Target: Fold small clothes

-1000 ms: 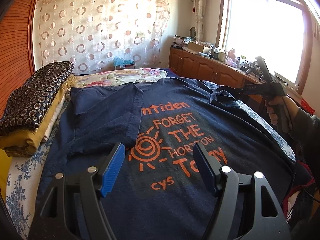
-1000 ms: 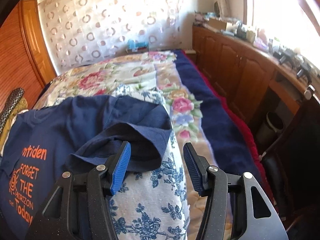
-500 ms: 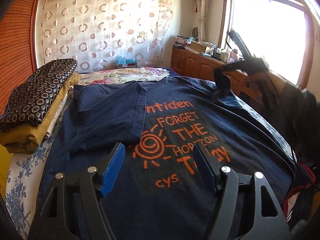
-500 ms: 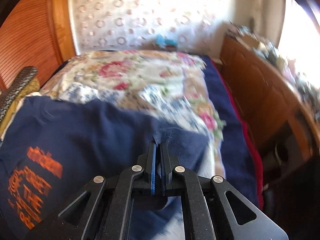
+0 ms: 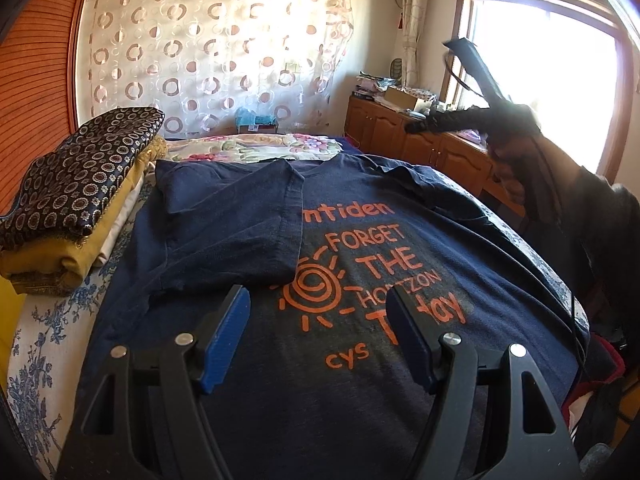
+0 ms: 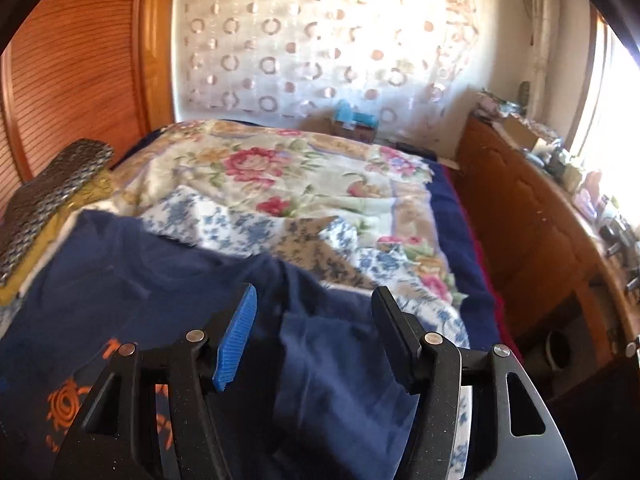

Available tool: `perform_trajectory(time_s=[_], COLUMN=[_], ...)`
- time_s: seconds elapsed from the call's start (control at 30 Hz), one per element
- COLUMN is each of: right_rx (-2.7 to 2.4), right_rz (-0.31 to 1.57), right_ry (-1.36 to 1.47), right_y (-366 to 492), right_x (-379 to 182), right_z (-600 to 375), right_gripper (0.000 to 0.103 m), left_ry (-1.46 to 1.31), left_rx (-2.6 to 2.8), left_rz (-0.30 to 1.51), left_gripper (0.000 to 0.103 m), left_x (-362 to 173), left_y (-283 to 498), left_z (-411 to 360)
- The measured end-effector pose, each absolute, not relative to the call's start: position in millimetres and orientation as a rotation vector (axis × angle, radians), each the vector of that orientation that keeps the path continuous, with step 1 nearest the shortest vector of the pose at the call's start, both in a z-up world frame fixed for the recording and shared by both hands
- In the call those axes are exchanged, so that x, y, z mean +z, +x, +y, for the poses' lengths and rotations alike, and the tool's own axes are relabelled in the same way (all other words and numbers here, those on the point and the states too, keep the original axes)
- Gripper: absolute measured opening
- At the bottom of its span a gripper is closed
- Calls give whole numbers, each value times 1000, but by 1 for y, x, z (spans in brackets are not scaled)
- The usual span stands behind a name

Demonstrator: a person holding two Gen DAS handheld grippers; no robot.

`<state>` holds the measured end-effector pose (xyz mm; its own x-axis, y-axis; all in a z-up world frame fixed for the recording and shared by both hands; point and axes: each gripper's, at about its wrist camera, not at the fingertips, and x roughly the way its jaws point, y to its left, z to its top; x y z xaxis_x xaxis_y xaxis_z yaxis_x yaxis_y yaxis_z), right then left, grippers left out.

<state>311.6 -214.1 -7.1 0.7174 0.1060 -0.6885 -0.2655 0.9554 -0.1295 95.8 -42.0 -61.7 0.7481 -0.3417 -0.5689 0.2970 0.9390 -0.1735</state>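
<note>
A navy T-shirt [image 5: 360,360] with orange print lies flat on the bed. Its left sleeve [image 5: 232,224] is folded in over the chest. My left gripper [image 5: 318,340] is open and empty, low over the shirt's lower front. My right gripper [image 6: 314,340] is open and empty, raised above the shirt's right sleeve [image 6: 340,364], which lies folded over the shirt. In the left wrist view the right gripper [image 5: 416,126] is held high at the right, above the shirt's far right shoulder.
A stack of folded cloths [image 5: 76,184] lies at the bed's left edge. A floral quilt [image 6: 304,184] covers the far end of the bed. Wooden cabinets [image 6: 532,240] with clutter run along the right wall under the window.
My right gripper closed on the shirt's right sleeve, lifted it inward, then opened and rose clear. The sleeve now lies on the shirt. My left gripper stayed open and nearly still.
</note>
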Motion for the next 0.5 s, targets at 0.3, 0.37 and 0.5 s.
perform_trajectory(time_s=[0.3,0.37,0.5], right_rx=[300,289,283], right_rz=[889,906,935], right_ry=[-290,-270,-237], right_y=[259,260,264], right_x=[-73,-81,-92], right_z=[-218,-225,-236], right_gripper=[40,31,23], left_ry=[-57,-53,-46], left_rx=[-343,-342,-338], left_rz=[641,643,648], left_gripper=[71,71,71], left_x=[-63,-63,-64], left_y=[97,97,98], left_z=[-45,-46,-47])
